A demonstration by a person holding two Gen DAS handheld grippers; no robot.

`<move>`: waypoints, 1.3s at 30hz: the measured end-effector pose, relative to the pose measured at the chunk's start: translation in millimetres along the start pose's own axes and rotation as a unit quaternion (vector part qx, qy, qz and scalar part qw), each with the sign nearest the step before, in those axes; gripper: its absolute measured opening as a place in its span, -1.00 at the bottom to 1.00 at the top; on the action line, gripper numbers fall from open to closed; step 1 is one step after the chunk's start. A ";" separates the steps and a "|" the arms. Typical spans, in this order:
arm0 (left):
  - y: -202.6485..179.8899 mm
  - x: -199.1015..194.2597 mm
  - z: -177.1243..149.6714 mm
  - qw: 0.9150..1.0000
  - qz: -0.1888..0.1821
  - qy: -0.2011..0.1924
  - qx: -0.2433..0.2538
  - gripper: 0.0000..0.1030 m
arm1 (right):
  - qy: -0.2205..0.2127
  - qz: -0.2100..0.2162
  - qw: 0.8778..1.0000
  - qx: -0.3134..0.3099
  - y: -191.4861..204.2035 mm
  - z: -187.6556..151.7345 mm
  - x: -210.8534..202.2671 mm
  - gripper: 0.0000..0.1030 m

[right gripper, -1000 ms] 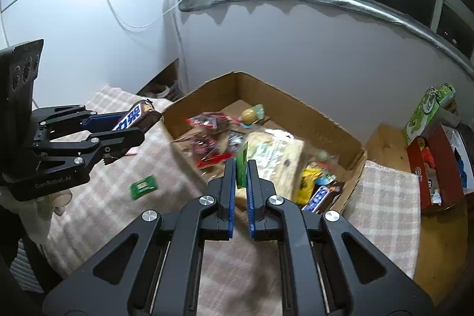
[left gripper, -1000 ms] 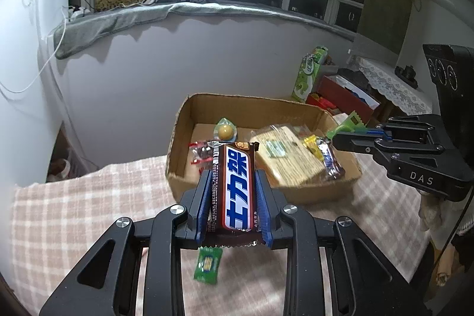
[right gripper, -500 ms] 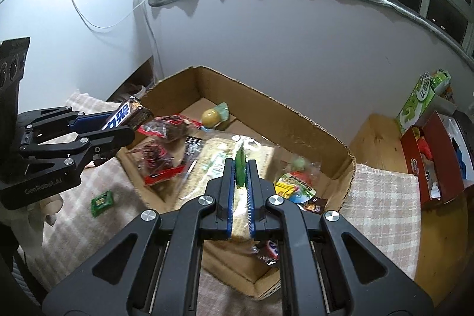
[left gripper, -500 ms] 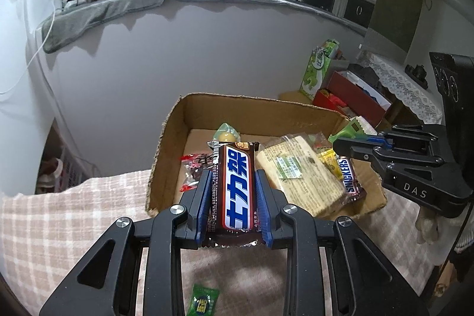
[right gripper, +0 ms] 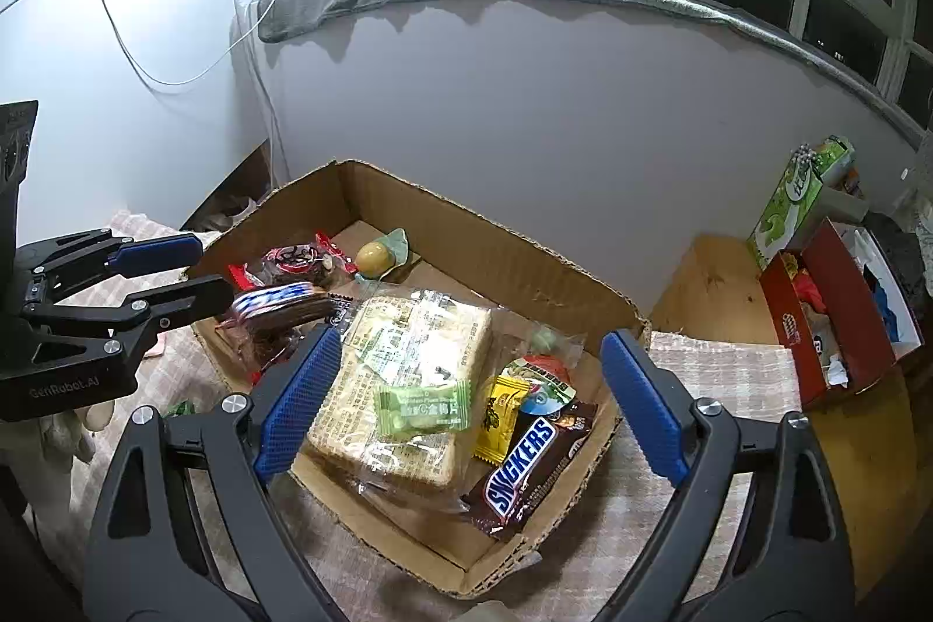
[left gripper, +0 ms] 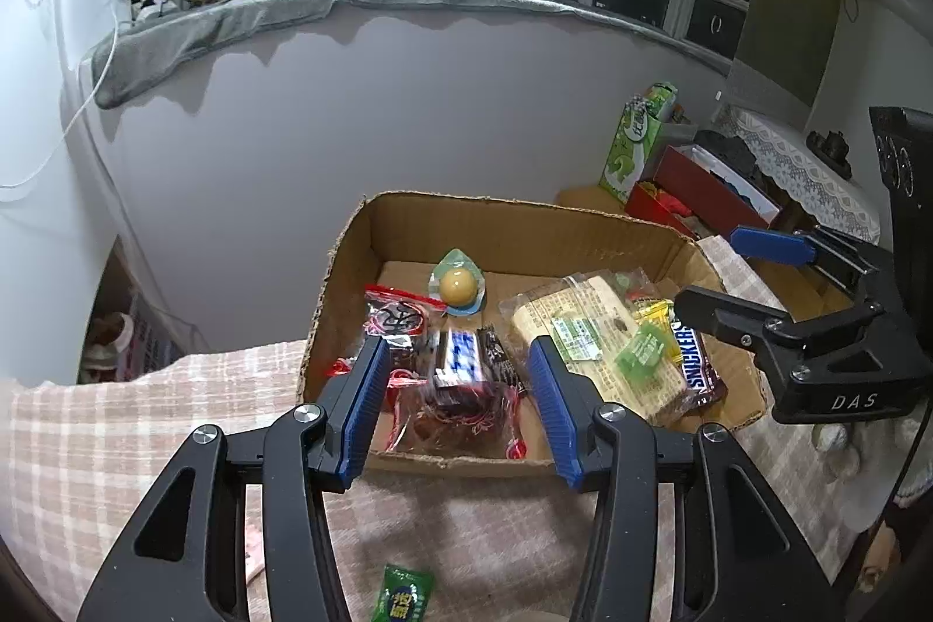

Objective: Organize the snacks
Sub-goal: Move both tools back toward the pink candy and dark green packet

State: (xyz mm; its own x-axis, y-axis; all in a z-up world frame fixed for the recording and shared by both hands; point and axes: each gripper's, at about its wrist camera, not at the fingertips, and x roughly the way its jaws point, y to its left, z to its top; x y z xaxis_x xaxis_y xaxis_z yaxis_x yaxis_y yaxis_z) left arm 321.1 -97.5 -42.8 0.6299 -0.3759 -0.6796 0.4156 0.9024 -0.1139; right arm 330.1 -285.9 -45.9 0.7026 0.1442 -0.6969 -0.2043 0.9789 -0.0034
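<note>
A cardboard box (left gripper: pixel 513 225) on the checked cloth holds several snacks. My left gripper (left gripper: pixel 458 377) is open above the box's near left part. The Snickers bar with blue Chinese lettering (left gripper: pixel 460 359) lies loose below it on a red-edged packet. My right gripper (right gripper: pixel 466 389) is open above the box (right gripper: pixel 484 237). A small green candy (right gripper: pixel 423 406) lies on the cracker pack (right gripper: pixel 408 377) between its fingers. A second Snickers bar (right gripper: pixel 525 459) lies at the box's near corner. Another green candy (left gripper: pixel 402 596) lies on the cloth outside the box.
A yellow ball sweet (left gripper: pixel 458 284) sits at the back of the box. A green carton (left gripper: pixel 638 144) and a red box (left gripper: pixel 700 190) stand on a wooden surface to the right. A grey wall rises right behind the box. The cloth edge drops off at the left.
Both grippers have opened over the box. The left let go of the Snickers bar, now lying in the box. The right let go of the green candy, now on the cracker pack.
</note>
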 end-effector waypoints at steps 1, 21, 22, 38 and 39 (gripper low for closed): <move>0.1 -1.4 -0.1 1.000 0.000 -0.001 0.000 -0.06 | -0.001 -0.001 1.000 -0.002 0.8 0.3 -1.3 0.80; 46.2 -83.2 -35.5 0.998 0.024 -0.035 -0.035 -0.06 | -0.037 0.029 0.999 -0.017 30.7 -14.3 -56.0 0.80; 53.6 -88.8 -40.3 0.998 0.028 -0.036 -0.042 -0.06 | -0.040 0.034 0.998 -0.023 35.8 -16.5 -59.5 0.80; 122.0 -98.8 -95.1 0.994 0.037 0.007 -0.101 -0.06 | 0.066 0.108 0.992 -0.029 115.1 -49.4 -30.9 0.72; 124.3 -94.5 -93.6 0.994 0.032 0.012 -0.100 -0.06 | 0.075 0.109 0.991 -0.023 118.7 -50.4 -26.1 0.65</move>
State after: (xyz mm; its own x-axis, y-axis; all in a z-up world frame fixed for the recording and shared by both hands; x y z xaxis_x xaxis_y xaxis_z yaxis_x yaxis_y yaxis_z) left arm 251.8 69.9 -60.5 0.6343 -0.3137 -0.7065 0.2356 0.9489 -0.2098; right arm 253.2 -180.8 -64.2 0.5296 0.3259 -0.7831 -0.3733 0.9186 0.1298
